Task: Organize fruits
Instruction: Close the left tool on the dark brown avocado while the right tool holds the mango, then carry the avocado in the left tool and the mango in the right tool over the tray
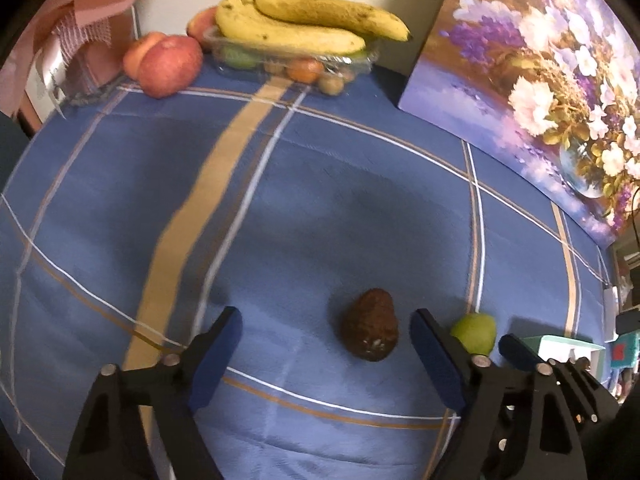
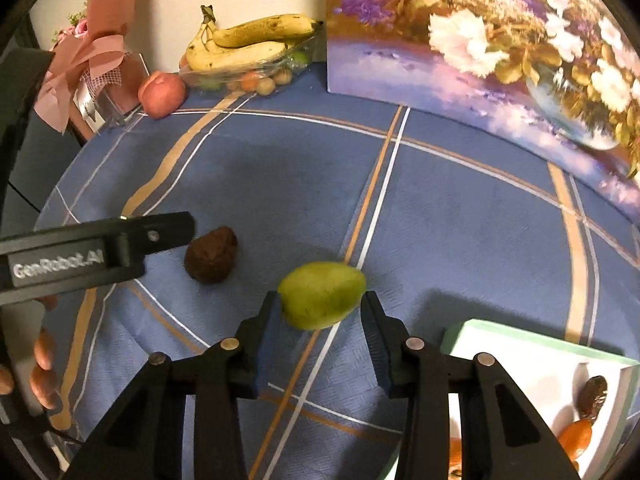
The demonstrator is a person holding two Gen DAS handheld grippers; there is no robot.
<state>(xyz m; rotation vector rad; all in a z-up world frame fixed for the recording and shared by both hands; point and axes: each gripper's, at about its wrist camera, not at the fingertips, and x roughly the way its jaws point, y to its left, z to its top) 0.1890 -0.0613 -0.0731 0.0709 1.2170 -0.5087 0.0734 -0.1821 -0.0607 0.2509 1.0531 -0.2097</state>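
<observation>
A dark brown avocado (image 1: 370, 330) lies on the blue checked tablecloth (image 1: 320, 184). It sits between the fingers of my left gripper (image 1: 326, 322), nearer the right one; the jaws stand wide and neither pad touches it. In the right wrist view the left gripper's black body (image 2: 120, 244) reaches in beside the avocado (image 2: 211, 255). A green pear (image 2: 322, 294) sits between the fingertips of my right gripper (image 2: 320, 304), both blue pads against its sides. The pear (image 1: 474, 332) also shows in the left wrist view, behind the left gripper's right finger.
A clear tray (image 1: 296, 60) at the back holds bananas (image 1: 304, 24) and small fruits, with red apples (image 1: 168, 66) beside it. A flower painting (image 1: 532, 92) leans along the right. A pink bouquet (image 2: 92, 60) stands back left. A white, green-rimmed tray (image 2: 532, 356) with fruit is front right.
</observation>
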